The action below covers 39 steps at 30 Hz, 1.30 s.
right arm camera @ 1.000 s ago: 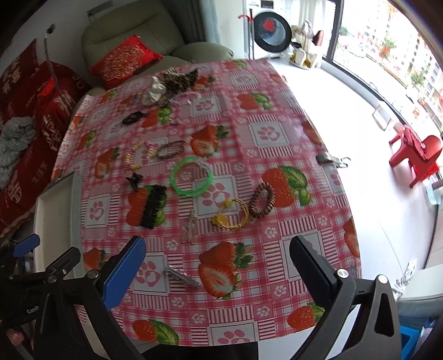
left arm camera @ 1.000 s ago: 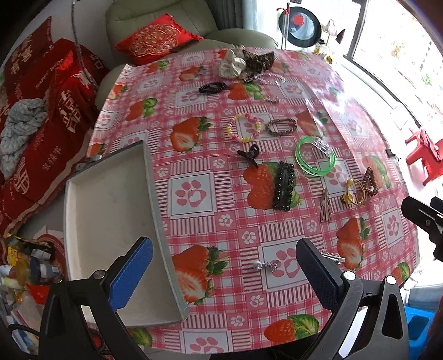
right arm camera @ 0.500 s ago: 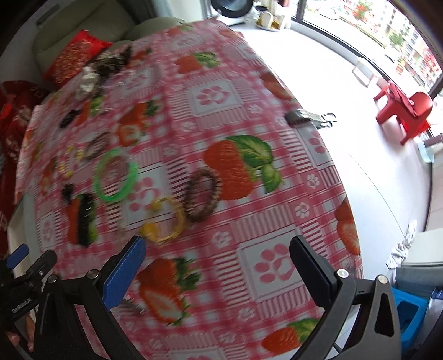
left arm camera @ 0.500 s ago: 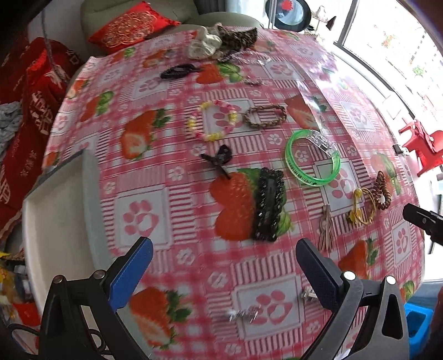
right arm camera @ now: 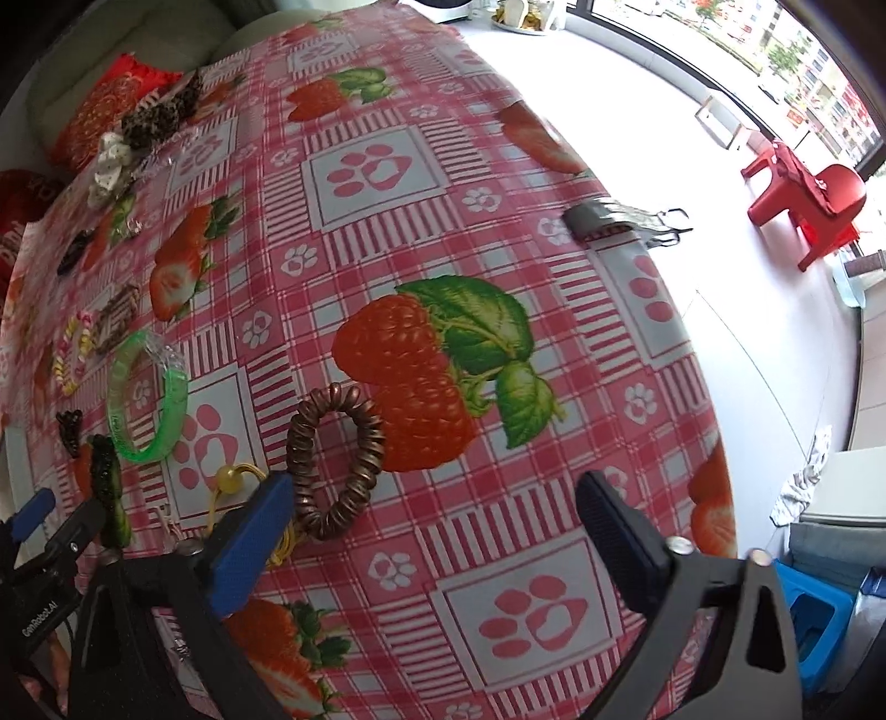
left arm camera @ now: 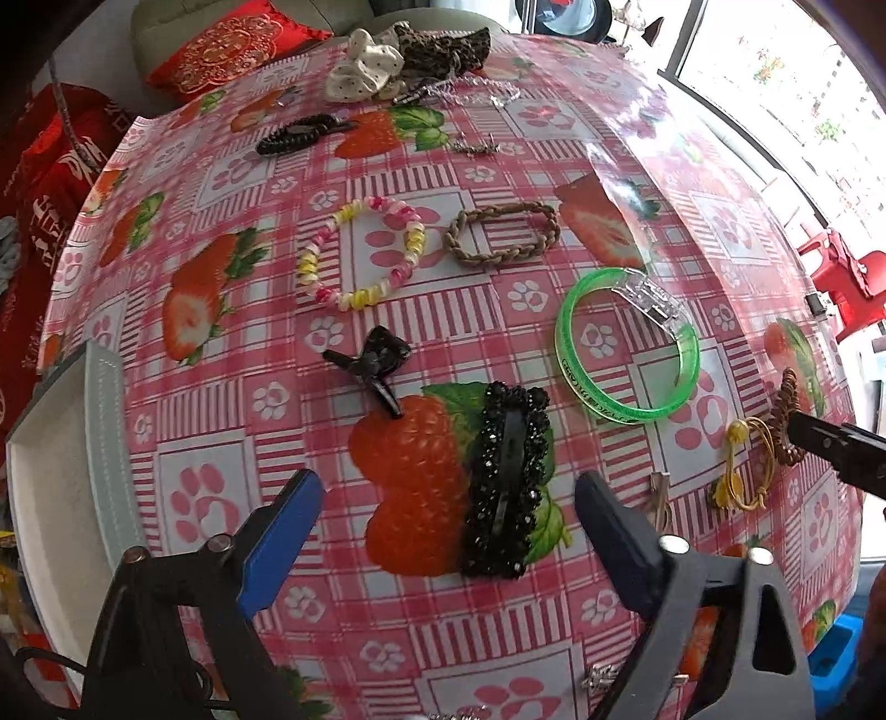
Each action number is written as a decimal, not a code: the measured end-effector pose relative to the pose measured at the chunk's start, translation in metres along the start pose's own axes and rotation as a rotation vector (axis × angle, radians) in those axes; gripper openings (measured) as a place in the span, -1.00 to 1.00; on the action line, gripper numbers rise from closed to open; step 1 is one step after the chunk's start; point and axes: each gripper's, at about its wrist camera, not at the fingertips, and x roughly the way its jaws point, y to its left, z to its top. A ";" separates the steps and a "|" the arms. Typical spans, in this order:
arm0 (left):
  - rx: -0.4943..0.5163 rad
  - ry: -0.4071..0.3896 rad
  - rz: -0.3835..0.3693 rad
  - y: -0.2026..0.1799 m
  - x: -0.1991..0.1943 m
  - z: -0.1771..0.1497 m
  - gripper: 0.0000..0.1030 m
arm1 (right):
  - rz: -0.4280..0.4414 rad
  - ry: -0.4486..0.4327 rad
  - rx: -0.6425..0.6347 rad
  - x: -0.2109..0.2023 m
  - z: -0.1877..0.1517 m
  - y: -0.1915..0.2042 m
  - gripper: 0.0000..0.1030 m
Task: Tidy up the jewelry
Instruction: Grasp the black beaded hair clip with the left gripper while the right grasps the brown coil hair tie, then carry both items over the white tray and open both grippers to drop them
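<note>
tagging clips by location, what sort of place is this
Probably a home living room: a sofa with a red cushion behind the table, and a big window.

home living room | sofa [left arm camera: 166, 16], red cushion [left arm camera: 232, 41], strawberry tablecloth [left arm camera: 443, 332]

tray [left arm camera: 105, 443]: cut by left edge | yellow cord bracelet [right arm camera: 238, 482]: partly behind right gripper [right arm camera: 432, 531] finger
</note>
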 end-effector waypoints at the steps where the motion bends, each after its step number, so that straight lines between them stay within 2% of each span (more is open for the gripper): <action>1: 0.002 0.014 0.000 -0.001 0.004 0.001 0.65 | -0.004 0.006 -0.004 0.003 0.000 0.001 0.73; 3: 0.002 0.029 0.001 -0.003 0.009 0.003 0.65 | -0.004 0.018 -0.004 0.008 0.001 0.002 0.55; 4: 0.004 0.029 0.002 -0.004 0.010 0.003 0.65 | -0.011 0.016 -0.005 0.009 0.001 0.003 0.54; 9: 0.023 0.022 0.001 -0.011 0.011 0.004 0.41 | -0.026 -0.005 -0.058 0.008 0.001 0.012 0.29; 11: 0.035 0.016 -0.010 -0.018 0.008 0.001 0.15 | -0.032 -0.012 -0.088 0.007 0.000 0.020 0.16; 12: 0.040 0.012 -0.011 -0.019 0.007 0.001 0.05 | -0.033 -0.013 -0.102 0.006 -0.001 0.022 0.03; 13: 0.049 0.008 -0.016 -0.021 0.005 0.001 -0.20 | -0.024 -0.014 -0.114 0.005 -0.001 0.025 -0.07; 14: 0.053 0.006 -0.017 -0.023 0.004 0.000 -0.29 | -0.022 -0.016 -0.122 0.005 -0.002 0.028 -0.33; 15: 0.053 0.010 -0.017 -0.023 0.004 0.001 -0.29 | -0.019 -0.018 -0.131 0.004 -0.002 0.029 -0.61; 16: 0.047 0.011 -0.024 -0.021 0.004 0.000 -0.29 | -0.013 -0.017 -0.136 0.004 -0.001 0.030 -0.73; 19: 0.017 0.013 -0.050 -0.016 0.001 0.001 -0.29 | 0.001 -0.013 -0.124 0.003 0.001 0.029 -0.75; 29: -0.086 -0.021 -0.057 0.007 -0.031 -0.003 -0.29 | 0.106 -0.035 -0.092 -0.014 0.015 0.006 -0.75; 32: -0.127 -0.033 -0.042 0.014 -0.046 -0.009 -0.29 | 0.138 -0.044 -0.108 -0.028 0.017 0.011 -0.75; 39: -0.233 -0.079 -0.002 0.052 -0.074 -0.028 -0.29 | 0.204 -0.061 -0.216 -0.046 0.028 0.058 -0.75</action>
